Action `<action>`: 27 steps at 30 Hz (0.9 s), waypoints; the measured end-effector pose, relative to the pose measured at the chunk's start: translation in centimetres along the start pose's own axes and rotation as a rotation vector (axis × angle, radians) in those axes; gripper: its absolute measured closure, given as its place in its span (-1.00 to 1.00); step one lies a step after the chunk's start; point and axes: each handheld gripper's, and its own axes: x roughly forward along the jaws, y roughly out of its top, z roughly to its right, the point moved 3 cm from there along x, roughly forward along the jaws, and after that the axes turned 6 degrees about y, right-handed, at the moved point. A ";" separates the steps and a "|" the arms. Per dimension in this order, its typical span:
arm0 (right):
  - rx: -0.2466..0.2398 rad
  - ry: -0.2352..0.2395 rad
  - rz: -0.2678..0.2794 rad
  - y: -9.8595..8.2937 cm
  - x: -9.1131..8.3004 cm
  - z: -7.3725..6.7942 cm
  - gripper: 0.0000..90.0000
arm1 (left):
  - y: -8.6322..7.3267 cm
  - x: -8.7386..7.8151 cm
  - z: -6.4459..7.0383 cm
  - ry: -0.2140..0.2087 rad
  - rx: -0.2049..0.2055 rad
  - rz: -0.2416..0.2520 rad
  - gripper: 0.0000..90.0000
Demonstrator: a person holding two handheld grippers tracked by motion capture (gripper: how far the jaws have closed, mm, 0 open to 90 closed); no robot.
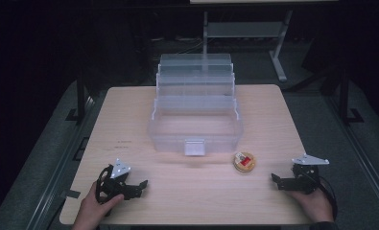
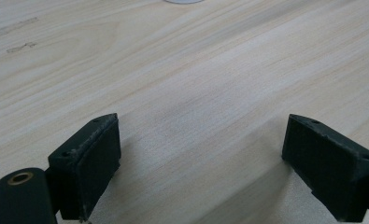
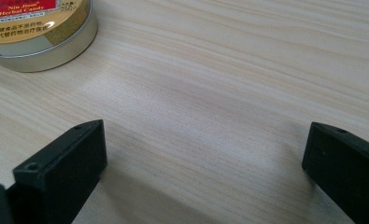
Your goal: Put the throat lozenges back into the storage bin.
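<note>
A round gold candy tin [image 1: 244,162] with a red label lies on the wooden table [image 1: 129,120], just in front of a clear plastic drawer unit [image 1: 195,103] whose lowest drawer [image 1: 195,132] is pulled out. My right gripper [image 1: 277,180] rests near the front right edge, a short way right of the tin, jaws wide apart and empty. The tin [image 3: 37,32] sits at the upper left of the right gripper view, beyond my right gripper [image 3: 205,163]. My left gripper [image 1: 140,186] sits low at the front left, open over bare wood, as its own view shows [image 2: 201,158].
The stepped drawer unit stands at the middle back of the table, its open drawer's handle [image 1: 195,147] facing me. A metal desk frame [image 1: 278,43] stands on the dark floor beyond the table. Bare wood lies between the two grippers.
</note>
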 end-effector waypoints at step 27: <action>-0.003 0.008 -0.056 0.2 -0.2 0.0 -1.00 | -0.1 -0.1 0.1 -0.002 0.001 0.001 -0.76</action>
